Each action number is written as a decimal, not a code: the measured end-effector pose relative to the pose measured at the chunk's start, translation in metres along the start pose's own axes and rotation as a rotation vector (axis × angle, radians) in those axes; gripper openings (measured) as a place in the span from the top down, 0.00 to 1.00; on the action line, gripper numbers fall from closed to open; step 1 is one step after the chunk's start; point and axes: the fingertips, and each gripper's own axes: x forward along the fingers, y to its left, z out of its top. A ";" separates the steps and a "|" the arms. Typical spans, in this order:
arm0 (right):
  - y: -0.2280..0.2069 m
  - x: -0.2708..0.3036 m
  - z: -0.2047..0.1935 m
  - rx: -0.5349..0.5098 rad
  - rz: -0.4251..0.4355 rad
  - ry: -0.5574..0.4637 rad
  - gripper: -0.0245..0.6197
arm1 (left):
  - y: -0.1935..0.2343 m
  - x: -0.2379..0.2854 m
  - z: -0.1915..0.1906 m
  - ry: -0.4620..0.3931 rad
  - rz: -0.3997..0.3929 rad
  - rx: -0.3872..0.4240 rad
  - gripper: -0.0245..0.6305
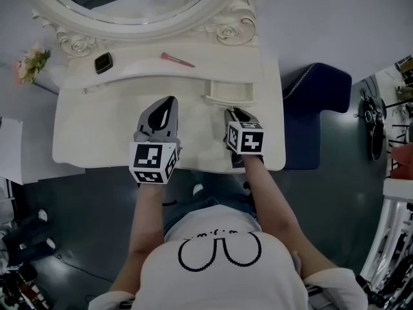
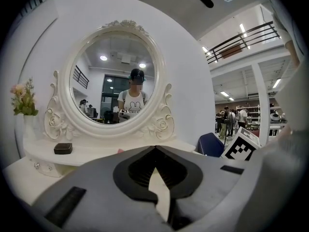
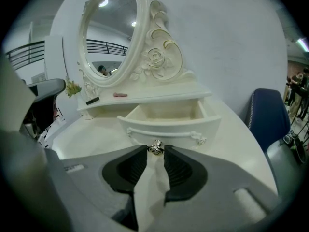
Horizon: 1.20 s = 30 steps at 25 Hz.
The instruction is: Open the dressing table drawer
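- Right claw (image 3: pixel 155 152) is clamped on the knob (image 3: pixel 155 147) of the drawer (image 3: pixel 170 125).
- Drawer stands pulled out at the right side of the table (image 1: pixel 97 134).
- Left claw (image 2: pixel 155 150) hovers above the table, jaws together, empty.

Cream drawer (image 3: pixel 169 124), pulled out, silver knob (image 3: pixel 155 148) at front

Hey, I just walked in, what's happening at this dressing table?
A person is opening a drawer of the white dressing table. The right hand-held gripper is clamped on the small metal knob of the drawer, which stands pulled partway out. The left hand-held gripper is shut on nothing, above the tabletop.
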 end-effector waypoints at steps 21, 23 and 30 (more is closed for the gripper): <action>0.025 -0.200 0.063 -0.187 -0.054 -0.394 0.97 | -0.029 -0.097 0.044 -0.117 -0.003 0.016 0.96; 0.033 -0.223 0.072 -0.235 -0.059 -0.429 0.97 | -0.025 -0.104 0.051 -0.132 0.014 0.015 0.96; 0.050 -0.276 0.094 -0.360 -0.044 -0.544 0.97 | -0.035 -0.121 0.082 -0.210 0.046 0.044 0.96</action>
